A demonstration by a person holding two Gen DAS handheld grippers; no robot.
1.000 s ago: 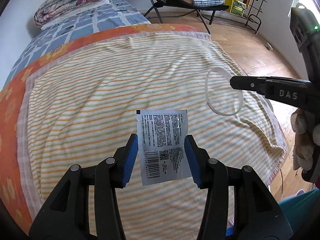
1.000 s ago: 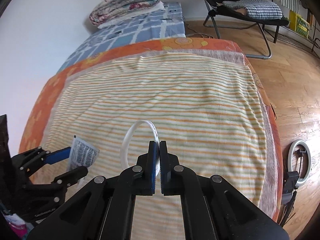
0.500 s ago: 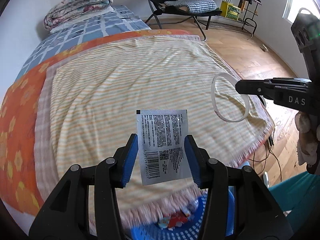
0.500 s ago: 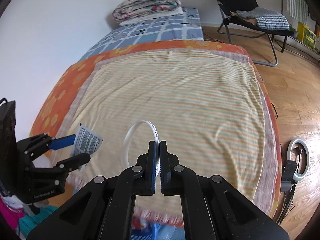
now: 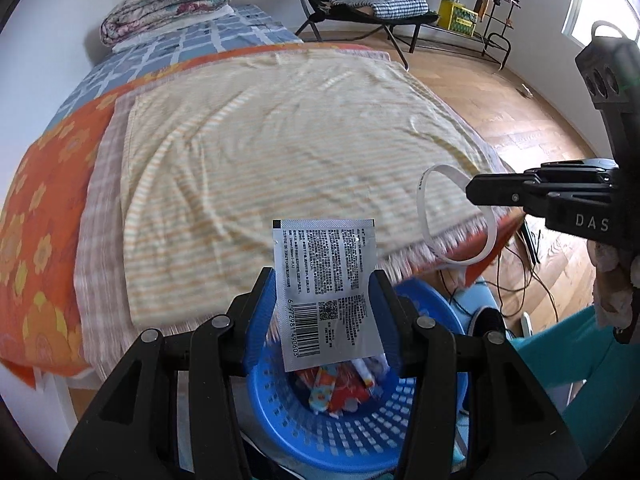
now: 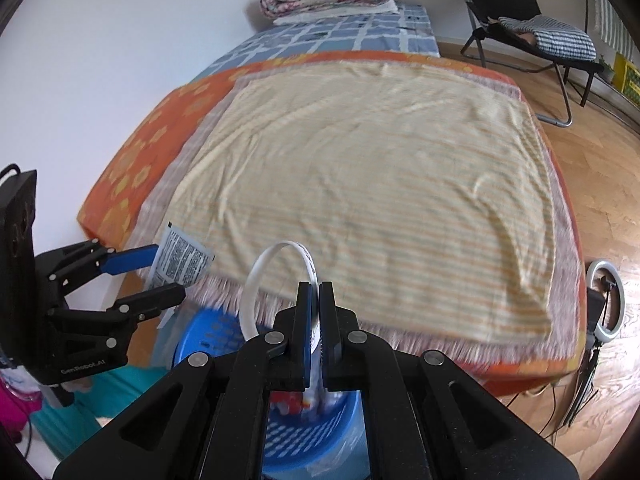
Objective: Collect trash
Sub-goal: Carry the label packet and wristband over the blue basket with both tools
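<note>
While hovering over a blue basket (image 5: 360, 432) of trash beside the bed (image 5: 280, 140), the left gripper (image 5: 326, 304) is pinching a silver sachet (image 5: 326, 280) and the right gripper (image 6: 315, 320), jaws pressed together, is gripping a white plastic ring (image 6: 256, 280).

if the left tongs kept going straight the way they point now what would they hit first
Probably the blue basket: the left tongs, shut on the sachet, angle down over its opening, where wrappers already lie. Depth is unclear.

Two tongs, one sachet (image 5: 326, 288), one white ring (image 5: 456, 220), one blue basket (image 5: 360, 428).
</note>
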